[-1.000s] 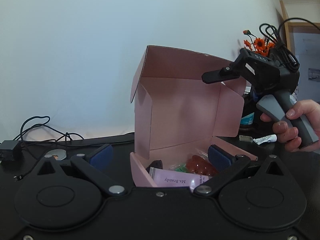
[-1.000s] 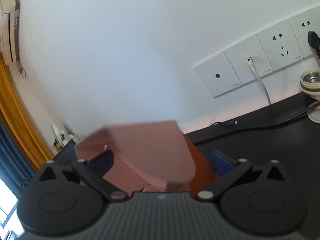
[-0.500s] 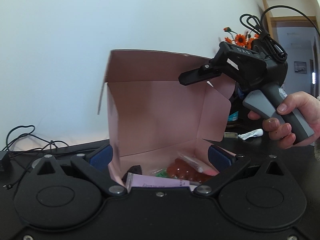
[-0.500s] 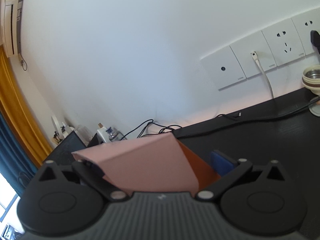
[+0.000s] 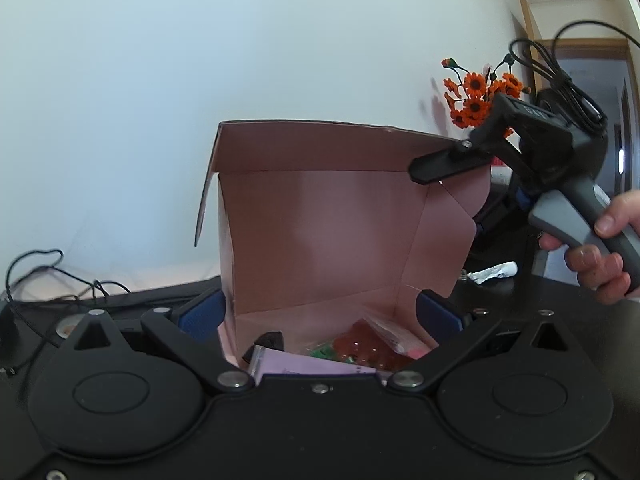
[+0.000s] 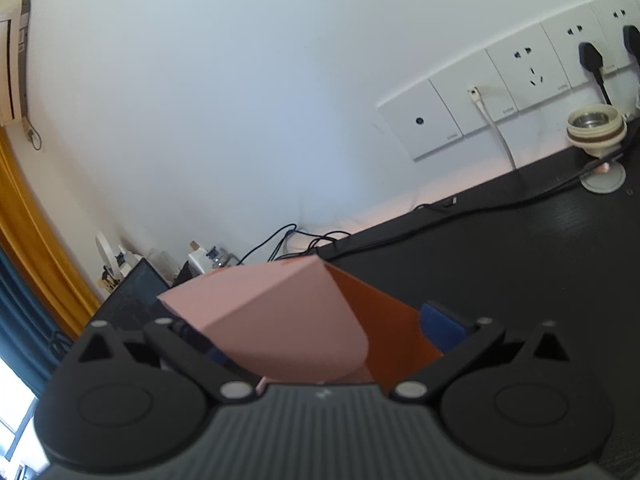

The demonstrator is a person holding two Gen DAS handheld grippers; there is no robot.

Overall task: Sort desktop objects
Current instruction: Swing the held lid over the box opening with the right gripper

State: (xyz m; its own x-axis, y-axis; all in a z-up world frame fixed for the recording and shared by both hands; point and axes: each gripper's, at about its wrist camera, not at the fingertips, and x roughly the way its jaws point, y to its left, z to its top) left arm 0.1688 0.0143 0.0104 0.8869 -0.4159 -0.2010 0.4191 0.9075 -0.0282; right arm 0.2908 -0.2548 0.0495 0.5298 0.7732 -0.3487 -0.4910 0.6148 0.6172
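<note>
A pink cardboard box (image 5: 320, 240) stands open on the black desk, lid raised. Inside lie a lilac card (image 5: 312, 368), a red packet (image 5: 360, 348), something green and a black item (image 5: 272, 340). My left gripper (image 5: 320, 316) is open, its blue pads either side of the box's front. My right gripper (image 5: 440, 164), held by a hand (image 5: 600, 248), touches the lid's top right corner. In the right wrist view the right gripper (image 6: 320, 336) is open, with the lid's pink side flap (image 6: 280, 320) lying between its fingers.
Orange flowers (image 5: 476, 96) and a white tube (image 5: 492, 272) are behind the box on the right. Black cables (image 5: 52, 276) trail at left. Wall sockets (image 6: 532, 68), a round lamp base (image 6: 596, 128) and a laptop (image 6: 136, 288) line the desk's back.
The left gripper has come closer to the box, which now fills more of its view. The right gripper has shifted along the lid's top edge to the right corner.
</note>
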